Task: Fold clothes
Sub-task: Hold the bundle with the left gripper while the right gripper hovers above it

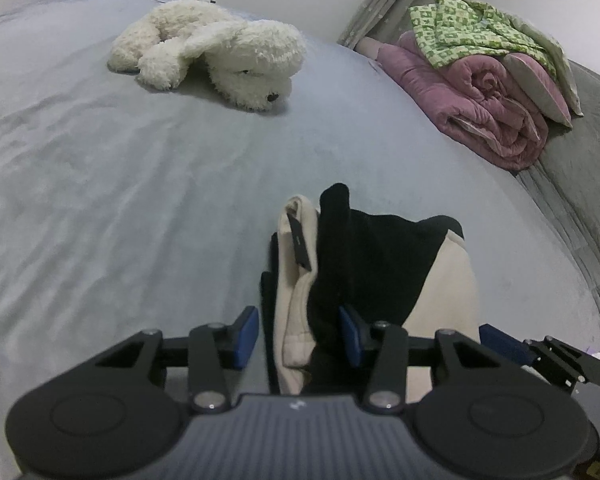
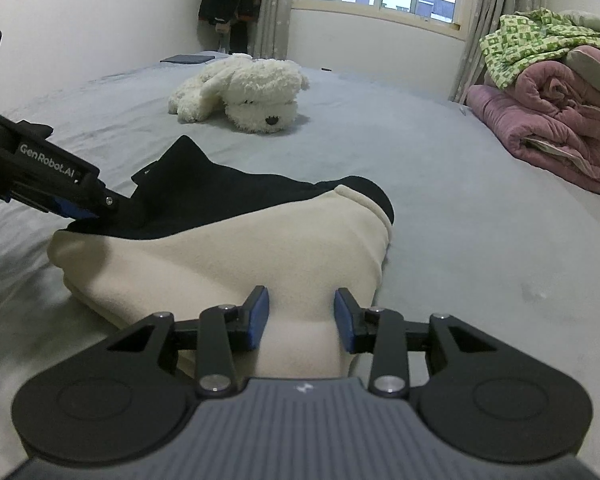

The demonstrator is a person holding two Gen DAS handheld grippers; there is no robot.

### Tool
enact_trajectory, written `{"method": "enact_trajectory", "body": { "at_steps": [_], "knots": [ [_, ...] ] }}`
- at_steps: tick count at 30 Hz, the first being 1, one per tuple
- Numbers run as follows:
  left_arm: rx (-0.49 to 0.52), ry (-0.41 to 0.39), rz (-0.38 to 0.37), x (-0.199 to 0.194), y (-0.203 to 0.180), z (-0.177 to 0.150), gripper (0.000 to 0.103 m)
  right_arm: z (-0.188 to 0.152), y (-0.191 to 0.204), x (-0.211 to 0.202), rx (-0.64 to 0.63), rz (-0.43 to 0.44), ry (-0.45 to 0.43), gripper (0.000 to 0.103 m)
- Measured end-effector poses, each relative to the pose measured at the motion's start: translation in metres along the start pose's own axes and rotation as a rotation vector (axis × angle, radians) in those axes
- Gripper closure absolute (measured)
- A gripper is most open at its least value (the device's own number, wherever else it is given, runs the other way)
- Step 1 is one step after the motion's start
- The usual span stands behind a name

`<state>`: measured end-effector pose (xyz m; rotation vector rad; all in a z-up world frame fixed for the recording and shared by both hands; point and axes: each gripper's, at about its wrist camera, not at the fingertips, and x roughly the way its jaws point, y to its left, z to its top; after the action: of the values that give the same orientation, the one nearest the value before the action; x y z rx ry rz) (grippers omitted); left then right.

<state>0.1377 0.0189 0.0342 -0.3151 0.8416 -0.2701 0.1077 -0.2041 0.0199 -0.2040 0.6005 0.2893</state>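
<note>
We grip the soft cream-and-black fleece garment [image 2: 228, 240] with both grippers, left [image 1: 298, 336] and right [image 2: 302, 316]; fluffy plush dog [image 2: 244, 92] at twelve o'clock.

left tongs [image 1: 298, 336] around garment [image 1: 364, 256], plush dog [image 1: 220, 46]

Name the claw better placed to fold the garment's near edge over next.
Probably right: the right claw straddles the cream-and-black garment at its near cream edge, while the left claw is at the black end.

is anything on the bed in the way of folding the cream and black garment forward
Nothing visible: the grey bed cover lies bare just past the cream and black fleece garment. The white plush dog lies well beyond it.
</note>
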Motion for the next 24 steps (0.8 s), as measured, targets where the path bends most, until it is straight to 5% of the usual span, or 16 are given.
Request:
{"method": "enact_trajectory", "body": {
  "at_steps": [24],
  "knots": [
    [0.109, -0.028, 0.053, 0.002, -0.013, -0.006, 0.056, -0.001, 0.039, -0.023, -0.105, -0.073, 0.010, 0.060]
  ]
}}
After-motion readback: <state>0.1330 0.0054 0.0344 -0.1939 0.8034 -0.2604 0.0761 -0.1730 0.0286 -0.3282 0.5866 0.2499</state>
